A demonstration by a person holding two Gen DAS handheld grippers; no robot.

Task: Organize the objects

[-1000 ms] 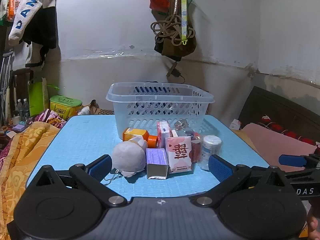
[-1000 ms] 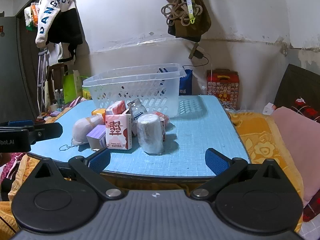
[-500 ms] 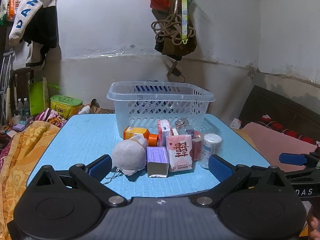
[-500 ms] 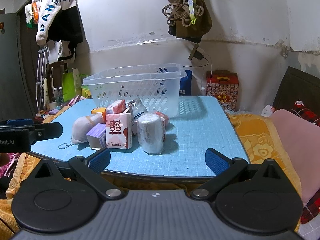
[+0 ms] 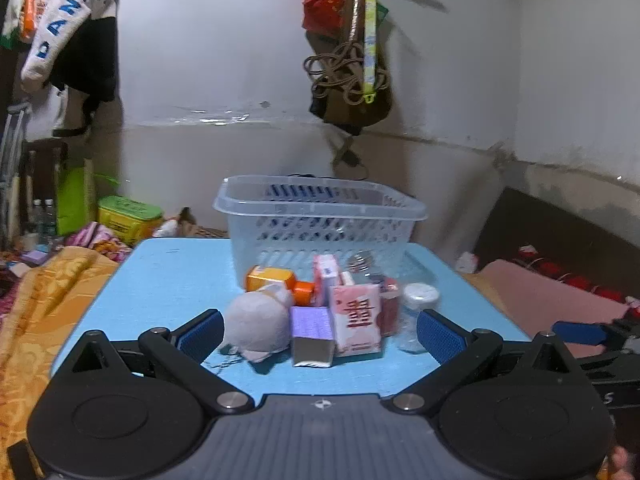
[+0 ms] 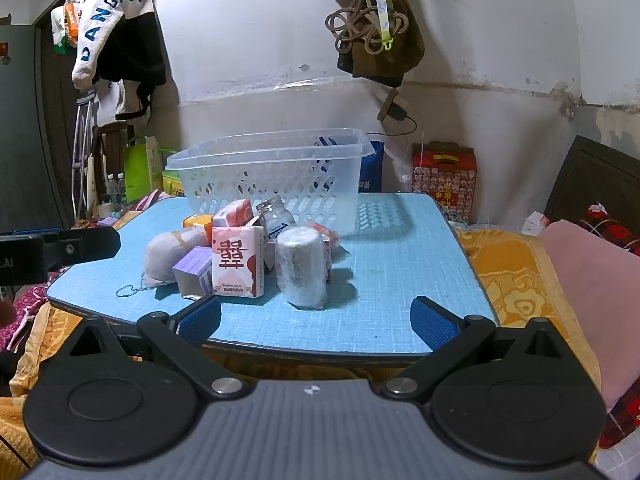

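Note:
A clear plastic basket [image 5: 320, 216] stands at the back of the blue table [image 5: 168, 280]; it also shows in the right wrist view [image 6: 272, 176]. In front of it is a cluster: a grey plush toy [image 5: 256, 326], a purple box [image 5: 312, 334], a pink carton [image 5: 358, 320], an orange box [image 5: 270, 278], a glass jar [image 6: 276, 218] and a white wrapped bottle [image 6: 302, 268]. My left gripper [image 5: 320, 332] is open and empty just short of the cluster. My right gripper [image 6: 316, 320] is open and empty at the table's near edge.
A yellow blanket [image 5: 36, 312] lies left of the table, a pink cushion [image 6: 592, 288] to its right. Bags hang on the wall [image 5: 352, 60] above the basket. A red gift box [image 6: 444, 176] stands behind the table's right corner.
The left gripper has moved slightly forward toward the cluster. The right gripper has moved slightly closer to the table. Both stay open.

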